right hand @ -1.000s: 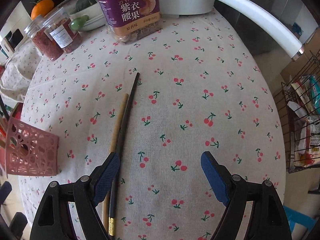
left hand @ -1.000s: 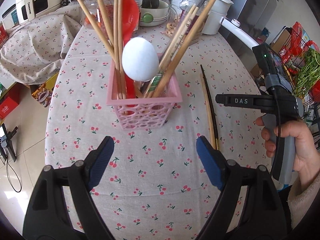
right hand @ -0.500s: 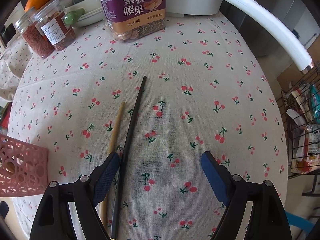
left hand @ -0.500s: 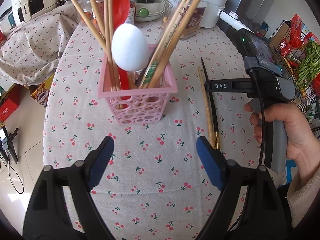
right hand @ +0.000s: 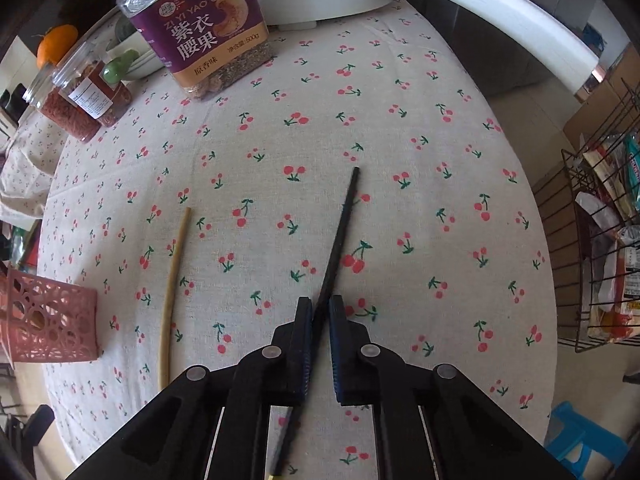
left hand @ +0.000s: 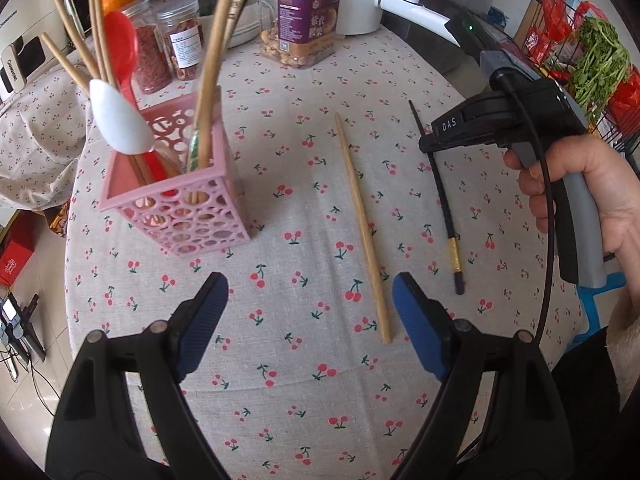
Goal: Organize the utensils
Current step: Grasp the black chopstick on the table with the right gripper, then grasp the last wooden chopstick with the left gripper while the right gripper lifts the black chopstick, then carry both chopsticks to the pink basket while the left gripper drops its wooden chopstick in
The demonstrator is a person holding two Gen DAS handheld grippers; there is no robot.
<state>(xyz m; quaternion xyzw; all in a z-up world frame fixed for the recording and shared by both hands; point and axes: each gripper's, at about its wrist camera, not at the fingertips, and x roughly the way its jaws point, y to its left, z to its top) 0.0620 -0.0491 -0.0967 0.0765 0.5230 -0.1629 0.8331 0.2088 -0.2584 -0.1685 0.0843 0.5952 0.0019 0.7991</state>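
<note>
On a cherry-print tablecloth [right hand: 400, 128] crowded at the far edge with jars and a white pot, two loose chopsticks left to tidy. Right gripper [right hand: 320, 316] nearly closed around the black chopstick [right hand: 340, 232], blue pads flanking the shaft near its middle; cannot tell whether pinched tight or merely bracketed, and the stick seems to lie flat on the cloth. Long axis running near-to-far, tip tilted slightly right, roughly in line with the fingers. Wooden chopstick [left hand: 362, 224] just left of it, roughly parallel and apart. Pink basket [left hand: 176, 200] well to the left, already full of upright chopsticks and spoons, so the carry goes leftward. Left gripper [left hand: 310, 308] wide open, holding nothing, hovering over the near end of the wooden chopstick, hence the nearer hand for that one. Compared with half a second ago: right pads gone from spread wide to closed in on the black stick; two sticks now farther apart; basket shifted left in the left view.
</note>
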